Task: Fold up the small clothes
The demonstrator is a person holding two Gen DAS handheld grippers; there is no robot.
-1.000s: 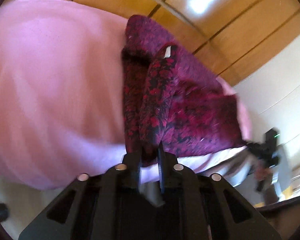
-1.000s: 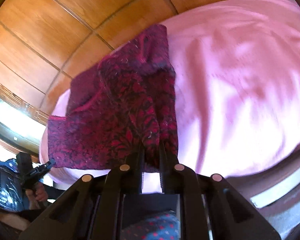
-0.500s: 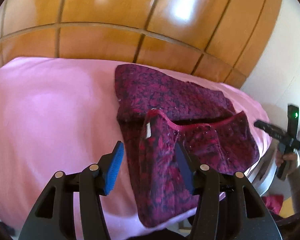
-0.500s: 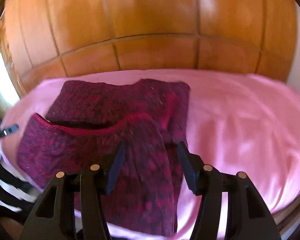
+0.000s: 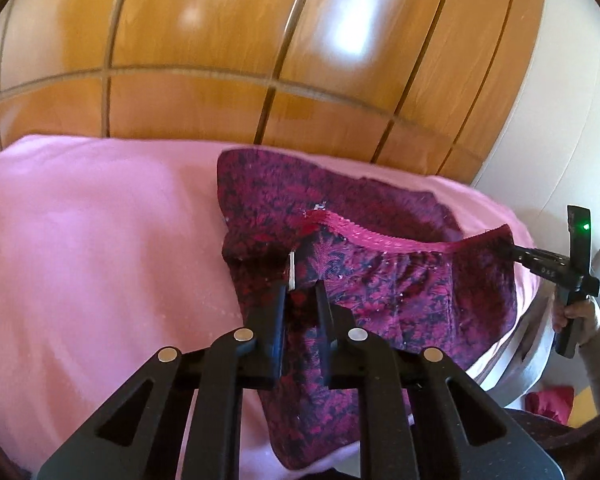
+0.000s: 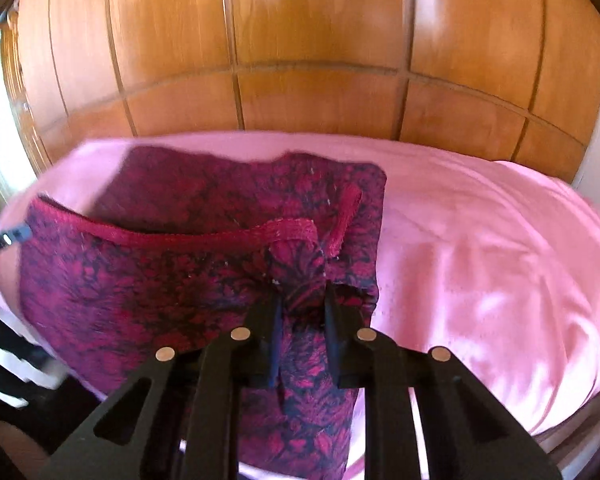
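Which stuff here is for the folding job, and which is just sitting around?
For the job:
- red patterned garment
- left gripper and right gripper, jaws closing with its cloth between them
- pink sheet it lies on

Just there:
- wooden panelled wall
- red cloth, low at the right

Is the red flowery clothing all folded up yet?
Not yet. The red patterned garment lies on the pink sheet, one part doubled over. The left gripper and right gripper are closing on bunched cloth near its pink-trimmed edge. The remaining folds and flattening are left.
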